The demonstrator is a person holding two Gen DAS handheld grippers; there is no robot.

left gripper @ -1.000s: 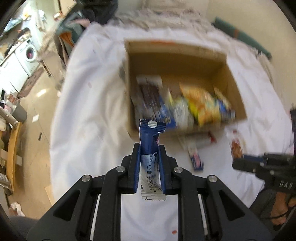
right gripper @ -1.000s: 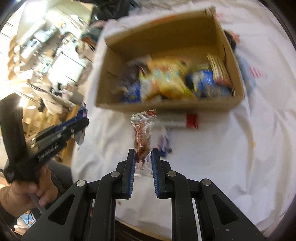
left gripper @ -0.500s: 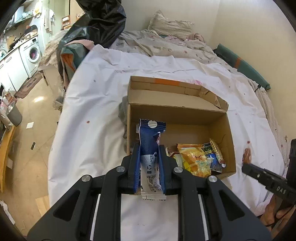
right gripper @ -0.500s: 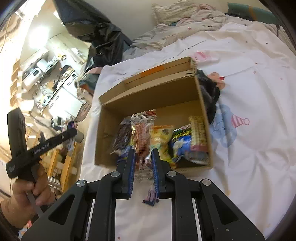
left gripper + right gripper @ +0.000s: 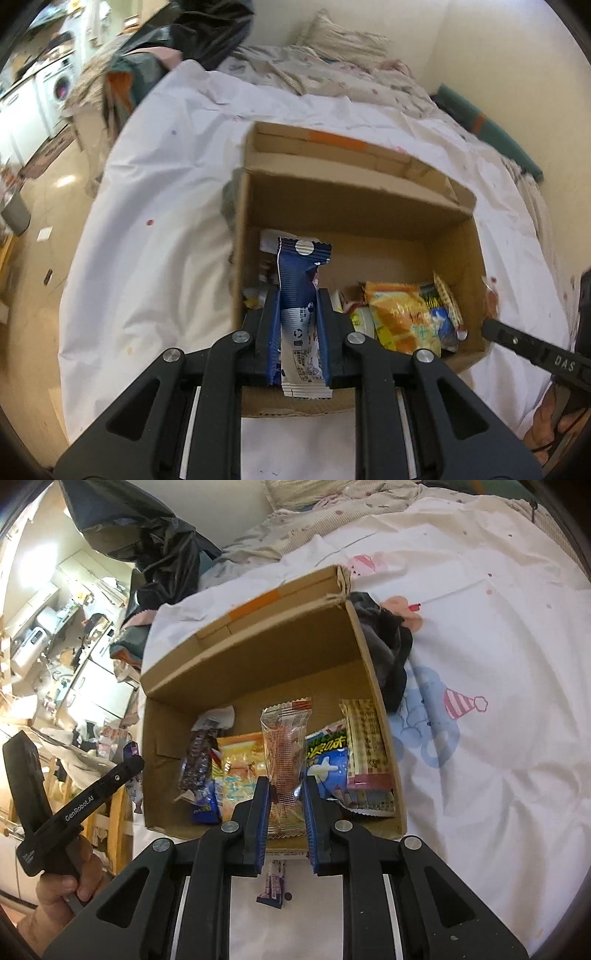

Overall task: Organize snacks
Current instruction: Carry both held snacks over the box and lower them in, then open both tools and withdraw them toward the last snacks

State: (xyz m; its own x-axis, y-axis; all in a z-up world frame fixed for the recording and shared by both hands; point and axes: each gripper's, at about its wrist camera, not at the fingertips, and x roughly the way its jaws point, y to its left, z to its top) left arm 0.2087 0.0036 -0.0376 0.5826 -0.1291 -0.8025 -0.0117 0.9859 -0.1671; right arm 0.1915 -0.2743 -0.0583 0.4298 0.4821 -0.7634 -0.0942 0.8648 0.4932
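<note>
An open cardboard box (image 5: 354,206) (image 5: 258,653) sits on a white sheet and holds several snack packets. My left gripper (image 5: 297,295) is shut on a blue and white snack bar (image 5: 300,280), held upright over the box's near left part. My right gripper (image 5: 285,781) is shut on a clear packet of orange biscuits (image 5: 284,746), held over the box's near edge. A yellow packet (image 5: 400,314) (image 5: 236,764) and a blue and green packet (image 5: 327,760) lie inside. The right tool (image 5: 532,350) shows at the left view's right edge, and the left tool (image 5: 77,801) in a hand at the right view's left edge.
A small purple packet (image 5: 273,884) lies on the sheet (image 5: 147,236) in front of the box. Dark cloth (image 5: 388,646) is bunched against the box's right wall. Black bags (image 5: 147,539) and bedding pile up behind. The bed's left edge drops to the floor (image 5: 44,206).
Both grippers, each keeping its packet, have moved forward from in front of the box to over its near edge. The box has grown larger and lower in both views.
</note>
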